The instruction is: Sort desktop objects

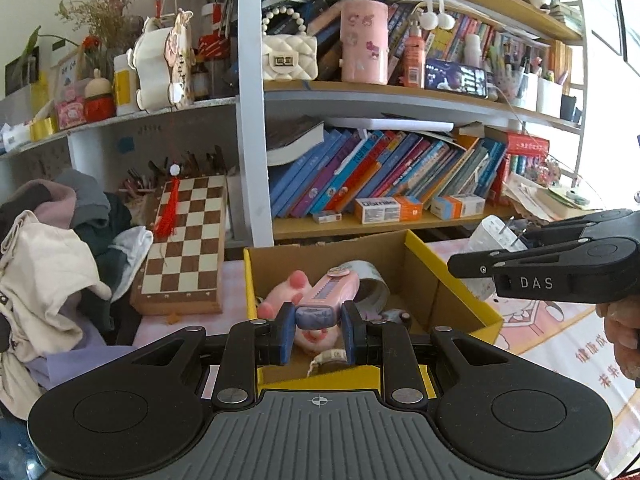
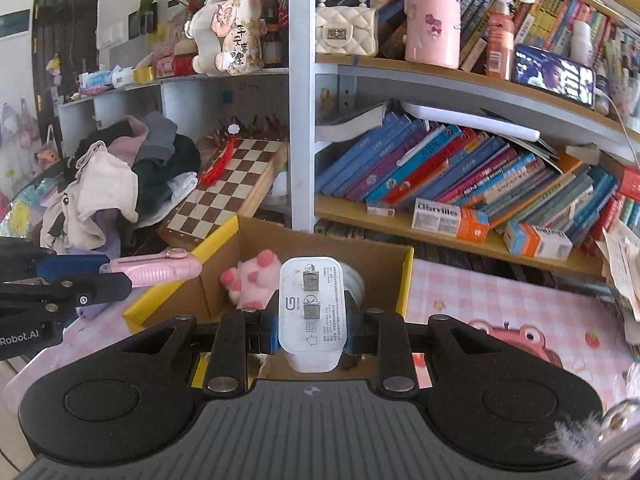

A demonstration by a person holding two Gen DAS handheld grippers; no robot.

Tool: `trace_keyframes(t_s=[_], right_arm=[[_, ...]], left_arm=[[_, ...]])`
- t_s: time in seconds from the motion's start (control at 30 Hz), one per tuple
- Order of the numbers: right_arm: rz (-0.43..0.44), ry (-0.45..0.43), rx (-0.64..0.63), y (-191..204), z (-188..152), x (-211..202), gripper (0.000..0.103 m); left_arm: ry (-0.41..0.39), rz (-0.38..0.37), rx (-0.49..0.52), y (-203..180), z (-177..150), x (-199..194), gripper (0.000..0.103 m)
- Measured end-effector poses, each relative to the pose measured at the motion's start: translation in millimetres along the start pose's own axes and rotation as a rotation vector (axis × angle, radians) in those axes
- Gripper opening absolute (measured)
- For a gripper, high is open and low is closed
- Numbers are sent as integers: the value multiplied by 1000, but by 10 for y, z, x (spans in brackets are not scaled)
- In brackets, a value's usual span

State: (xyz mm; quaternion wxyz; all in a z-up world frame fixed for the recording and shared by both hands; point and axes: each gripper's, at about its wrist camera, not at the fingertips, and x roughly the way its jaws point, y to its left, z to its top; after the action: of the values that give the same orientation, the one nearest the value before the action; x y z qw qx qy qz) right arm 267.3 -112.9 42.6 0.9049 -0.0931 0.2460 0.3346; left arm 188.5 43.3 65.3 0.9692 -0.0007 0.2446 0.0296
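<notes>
My left gripper [image 1: 315,334] is shut on a pink utility knife [image 1: 328,294] and holds it over the open cardboard box [image 1: 452,280] with yellow flaps. In the box lie a pink paw plush [image 1: 286,292], a tape roll [image 1: 370,278] and a watch [image 1: 326,358]. My right gripper [image 2: 310,330] is shut on a white charger plug [image 2: 312,312], held above the box's near edge [image 2: 404,276]. The left gripper [image 2: 84,286] with the knife [image 2: 156,268] shows at the left of the right wrist view. The right gripper [image 1: 560,268] with the charger [image 1: 490,236] shows at the right of the left wrist view.
A chessboard [image 1: 186,240] leans behind the box on the left, beside a heap of clothes [image 1: 52,264]. Bookshelves [image 1: 384,176] full of books and medicine boxes rise behind. A pink checked mat [image 2: 500,312] covers the desk to the right.
</notes>
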Motion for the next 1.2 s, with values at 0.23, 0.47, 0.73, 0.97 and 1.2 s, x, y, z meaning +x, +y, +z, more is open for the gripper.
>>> trace_keyframes(t_s=[0.23,0.47,0.73,0.97,1.2], right_arm=[[27,20,-49,-106,126,287,25],[57,65,-103,-145,176,639,25],[94,141,-157,-158,191,1096,25],[114,227,-239,-147,186,1478,25],[119,312,-296,-172,139,1768,25]], left_arm=[[27,7,1,-35,69,261,23],[73,3,3,-74,92,527,20],[126,-5,14,-114,114,788,0],[193,-9,15,-161,63,1045,0],[248,-5,1,-136,-12,1199,0]])
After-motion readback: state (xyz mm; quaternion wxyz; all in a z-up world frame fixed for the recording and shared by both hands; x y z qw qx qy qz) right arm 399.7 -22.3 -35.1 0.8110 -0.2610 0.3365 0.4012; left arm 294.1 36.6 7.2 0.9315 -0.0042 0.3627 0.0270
